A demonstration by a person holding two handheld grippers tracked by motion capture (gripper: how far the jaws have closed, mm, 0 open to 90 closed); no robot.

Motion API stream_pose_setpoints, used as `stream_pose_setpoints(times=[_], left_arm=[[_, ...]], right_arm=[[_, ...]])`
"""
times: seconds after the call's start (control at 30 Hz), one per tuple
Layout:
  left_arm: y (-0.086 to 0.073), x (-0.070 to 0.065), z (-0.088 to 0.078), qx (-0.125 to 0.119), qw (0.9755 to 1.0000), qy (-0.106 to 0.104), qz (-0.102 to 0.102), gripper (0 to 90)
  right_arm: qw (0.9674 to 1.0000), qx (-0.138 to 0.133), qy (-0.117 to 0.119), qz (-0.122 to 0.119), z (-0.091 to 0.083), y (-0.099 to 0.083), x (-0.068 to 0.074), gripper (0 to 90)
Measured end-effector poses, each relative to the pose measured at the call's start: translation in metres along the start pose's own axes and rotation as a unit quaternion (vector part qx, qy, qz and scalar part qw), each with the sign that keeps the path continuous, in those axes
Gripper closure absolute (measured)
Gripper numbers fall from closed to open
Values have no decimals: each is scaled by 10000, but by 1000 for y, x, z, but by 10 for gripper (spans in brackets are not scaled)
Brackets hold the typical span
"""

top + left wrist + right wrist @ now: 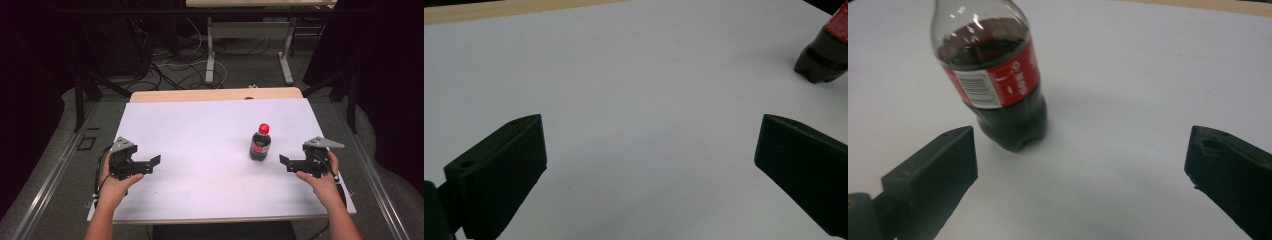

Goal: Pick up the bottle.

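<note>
High view: right tool [285, 161] (jaws wide) near upright btl [260, 143].

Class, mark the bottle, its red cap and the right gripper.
bottle [998, 85], right gripper view, on its red label.
red cap [264, 128], high view, on the cap's top.
right gripper [285, 161], high view, midway between its fingers.

lone bottle [260, 143], bare table [200, 130] around
</note>
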State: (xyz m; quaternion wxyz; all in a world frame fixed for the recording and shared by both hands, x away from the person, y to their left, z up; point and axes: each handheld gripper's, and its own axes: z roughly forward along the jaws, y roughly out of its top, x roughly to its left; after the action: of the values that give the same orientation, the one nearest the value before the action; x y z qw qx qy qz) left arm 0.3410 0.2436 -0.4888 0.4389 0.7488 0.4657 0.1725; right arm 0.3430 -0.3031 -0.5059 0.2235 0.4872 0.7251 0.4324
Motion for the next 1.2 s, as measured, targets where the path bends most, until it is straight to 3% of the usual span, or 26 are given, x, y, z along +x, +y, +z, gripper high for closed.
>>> stream_pose_setpoints(times=[0.13, 0.37, 0.5, 0.8, 1.03, 1.2], left_arm=[[4, -7, 1, 28, 9998, -64, 179, 10], [5, -12, 4, 27, 9996, -144, 236, 18], [3, -13, 5, 83, 9996, -132, 215, 20], [1, -11, 8, 147, 9995, -141, 244, 22], [1, -9, 7, 147, 9995, -137, 223, 23], [1, -9, 6, 99, 9997, -136, 195, 54]], right_arm=[[9993, -121, 315, -147, 9, 8, 9, 59], [9972, -75, 658, -350, 33, 25, 21, 97], [9964, -21, 645, -556, 55, 31, 28, 119], [9942, 38, 822, -700, 84, 26, 34, 187], [9945, 47, 785, -686, 91, 26, 38, 268], [9939, 60, 638, -893, 88, 26, 41, 287]])
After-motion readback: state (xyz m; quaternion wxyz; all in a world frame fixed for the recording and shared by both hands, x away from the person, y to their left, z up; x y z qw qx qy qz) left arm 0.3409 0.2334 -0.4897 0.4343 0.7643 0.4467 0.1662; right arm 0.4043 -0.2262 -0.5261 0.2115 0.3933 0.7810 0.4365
